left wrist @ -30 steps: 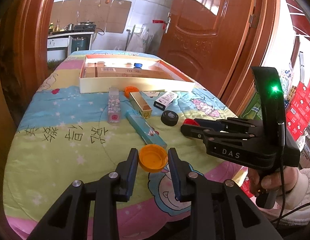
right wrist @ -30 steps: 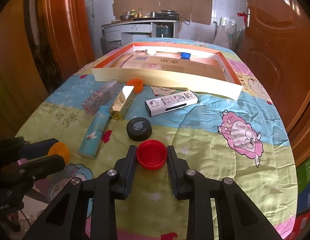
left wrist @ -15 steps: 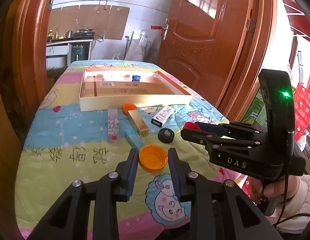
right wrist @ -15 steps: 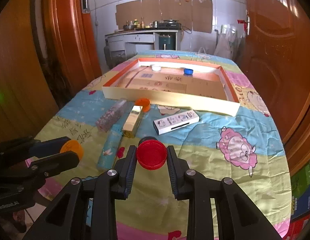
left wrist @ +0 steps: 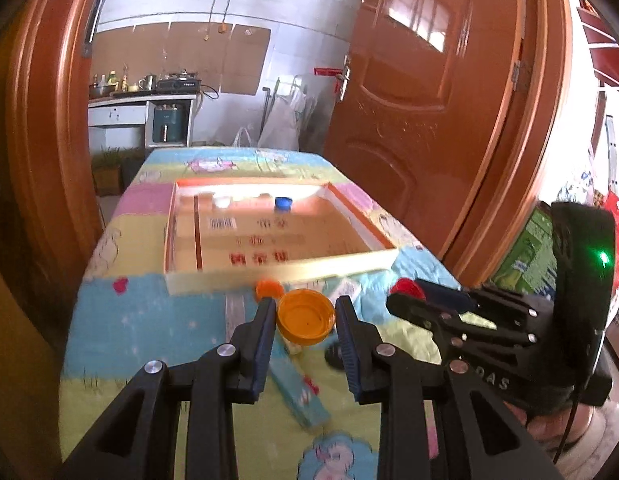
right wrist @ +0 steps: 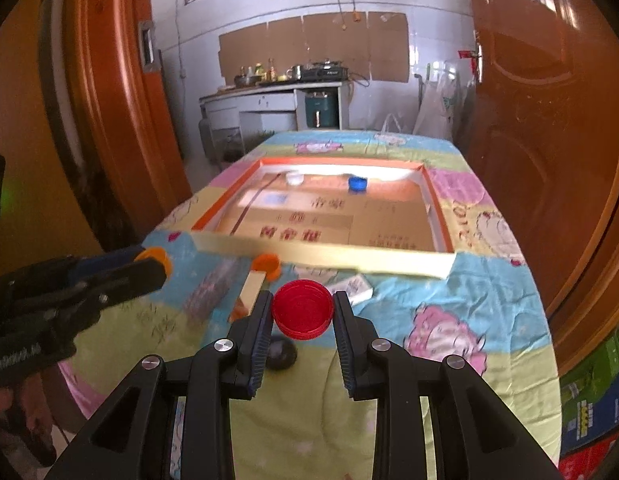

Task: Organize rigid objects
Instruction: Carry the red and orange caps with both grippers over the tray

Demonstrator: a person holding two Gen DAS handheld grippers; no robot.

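Tongs both carry caps above the cartoon bedspread (right wrist: 449, 280): the left gripper (left wrist: 306, 316) clenches an orange cap (left wrist: 306, 317), hollow side showing, and the right gripper (right wrist: 303, 314) clenches a red ribbed cap (right wrist: 303, 309). Farther off lies the shallow cardboard tray (right wrist: 329, 256), with a white cap (right wrist: 295, 178) and a blue cap (right wrist: 357, 183) near its far wall.

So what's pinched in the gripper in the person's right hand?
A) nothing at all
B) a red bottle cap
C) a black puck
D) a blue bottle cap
B: in the right wrist view the red bottle cap sits clamped between the two pads of the right gripper, lifted above the cartoon-print tablecloth.
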